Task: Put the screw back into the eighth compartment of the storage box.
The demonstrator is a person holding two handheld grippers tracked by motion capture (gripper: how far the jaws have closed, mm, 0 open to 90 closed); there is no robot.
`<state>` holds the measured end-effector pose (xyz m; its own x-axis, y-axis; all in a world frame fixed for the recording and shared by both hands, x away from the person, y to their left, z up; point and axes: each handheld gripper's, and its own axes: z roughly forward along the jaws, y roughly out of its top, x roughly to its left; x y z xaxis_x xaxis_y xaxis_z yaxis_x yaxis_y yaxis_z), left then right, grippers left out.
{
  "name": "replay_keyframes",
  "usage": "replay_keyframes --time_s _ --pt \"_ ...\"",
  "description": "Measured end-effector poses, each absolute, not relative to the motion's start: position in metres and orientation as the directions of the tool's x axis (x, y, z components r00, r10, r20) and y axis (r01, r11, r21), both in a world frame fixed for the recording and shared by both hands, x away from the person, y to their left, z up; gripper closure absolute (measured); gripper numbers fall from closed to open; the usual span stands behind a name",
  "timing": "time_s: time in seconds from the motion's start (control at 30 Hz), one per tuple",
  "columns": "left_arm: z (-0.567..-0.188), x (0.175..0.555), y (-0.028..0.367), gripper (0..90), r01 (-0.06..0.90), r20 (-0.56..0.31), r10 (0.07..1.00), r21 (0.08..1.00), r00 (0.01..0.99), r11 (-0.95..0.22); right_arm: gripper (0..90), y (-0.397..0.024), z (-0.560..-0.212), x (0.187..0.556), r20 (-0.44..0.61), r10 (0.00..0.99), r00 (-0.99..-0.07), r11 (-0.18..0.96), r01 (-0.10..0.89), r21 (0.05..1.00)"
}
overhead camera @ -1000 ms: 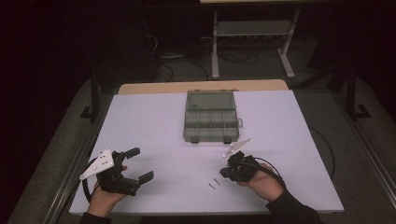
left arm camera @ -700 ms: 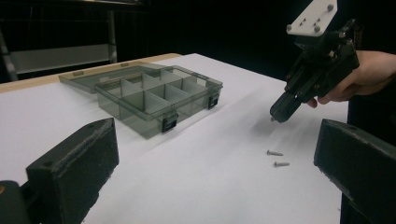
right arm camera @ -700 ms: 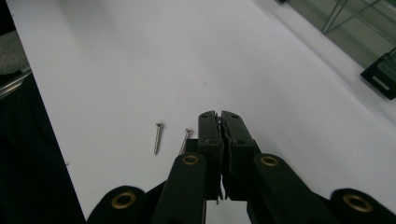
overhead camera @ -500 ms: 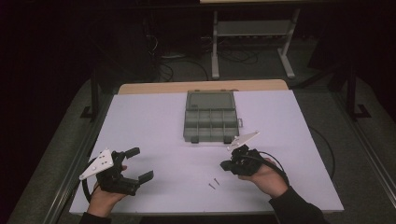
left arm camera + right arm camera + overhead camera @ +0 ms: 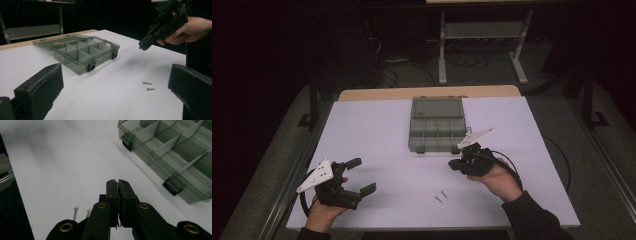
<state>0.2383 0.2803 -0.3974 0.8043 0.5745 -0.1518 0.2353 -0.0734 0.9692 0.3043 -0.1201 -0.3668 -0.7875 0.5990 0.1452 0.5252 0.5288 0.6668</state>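
Right gripper view: your right gripper (image 5: 117, 181) jaws pinch thin screw, likely bound for organizer box (image 5: 175, 152). Left gripper (image 5: 362, 176) jaws spread, idle. Next: aim over compartment, release.

box (image 5: 436, 131) — smoky clear plastic, glossy | screws (image 5: 441, 197) — metal | table (image 5: 377, 130) — matt white

Open compartment box (image 5: 437, 131) on the table (image 5: 377, 125) toward its far edge at centre, two screws (image 5: 441, 197) near the front edge, right gripper (image 5: 458, 163) between them, left gripper (image 5: 362, 176) near the front-left corner.
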Motion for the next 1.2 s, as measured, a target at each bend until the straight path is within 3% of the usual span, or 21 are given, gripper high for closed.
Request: replay_keyframes --time_s 0.67,1.2 --pt "-0.398 0.238 0.280 0.0 0.234 -0.148 0.574 0.969 0.805 -0.079 86.2 -0.120 -0.345 0.345 0.125 0.643 -0.756 0.481 0.525 0.702" --pt "-0.398 0.238 0.280 0.0 0.238 -0.154 0.576 0.968 0.803 -0.073 86.2 -0.128 -0.347 0.379 0.121 0.714 -0.690 0.419 0.560 0.715"
